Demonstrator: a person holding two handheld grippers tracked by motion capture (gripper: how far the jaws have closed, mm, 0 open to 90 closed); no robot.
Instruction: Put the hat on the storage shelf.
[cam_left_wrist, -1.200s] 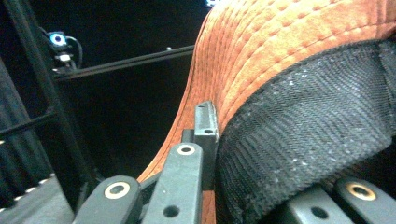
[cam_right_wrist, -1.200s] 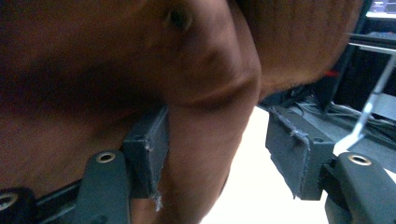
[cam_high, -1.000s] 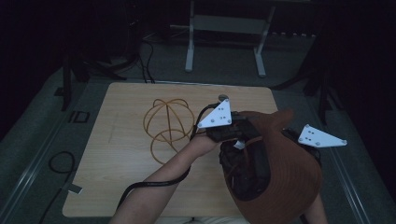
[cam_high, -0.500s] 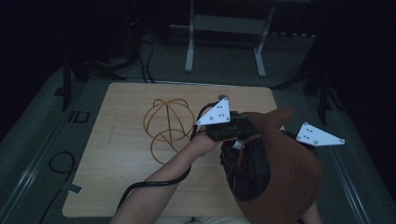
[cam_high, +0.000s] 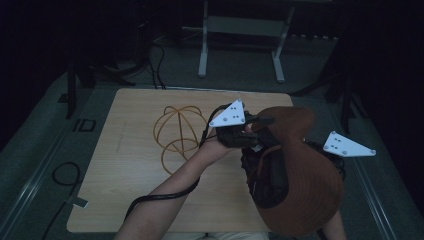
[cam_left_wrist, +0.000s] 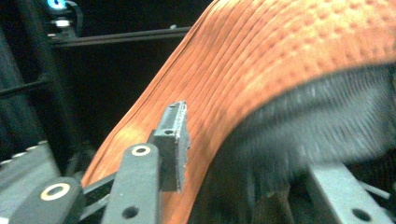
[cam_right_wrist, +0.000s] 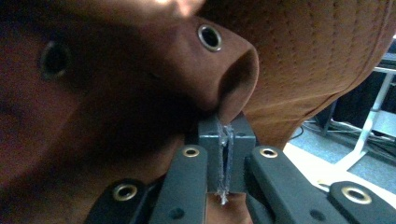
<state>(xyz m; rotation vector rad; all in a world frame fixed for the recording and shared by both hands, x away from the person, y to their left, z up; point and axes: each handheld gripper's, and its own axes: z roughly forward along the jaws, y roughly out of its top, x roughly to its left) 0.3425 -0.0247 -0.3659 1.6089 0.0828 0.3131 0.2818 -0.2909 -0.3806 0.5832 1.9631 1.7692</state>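
Note:
A brown wide-brimmed hat (cam_high: 305, 185) is held up over the right side of the wooden table (cam_high: 125, 200), its dark inside facing the camera. My left gripper (cam_left_wrist: 252, 163) is at the hat's upper left edge; its jaws stand wide apart with the dark inner band (cam_left_wrist: 299, 126) between them and the orange-brown brim (cam_left_wrist: 261, 60) behind. My right gripper (cam_right_wrist: 224, 158) is shut on a fold of the hat's brown fabric (cam_right_wrist: 140, 79), which has metal eyelets. In the high view its white plate (cam_high: 347, 145) sticks out at the hat's right, and the jaws are hidden by the hat.
A golden wire dome frame (cam_high: 177, 132) stands on the table just left of my left hand. A metal stand (cam_high: 240, 45) is on the floor beyond the table. A black cable loop (cam_high: 62, 175) lies on the floor at the left.
The hat has tipped slightly, its upper brim edge a little higher and further back. Both grippers stay almost where they were.

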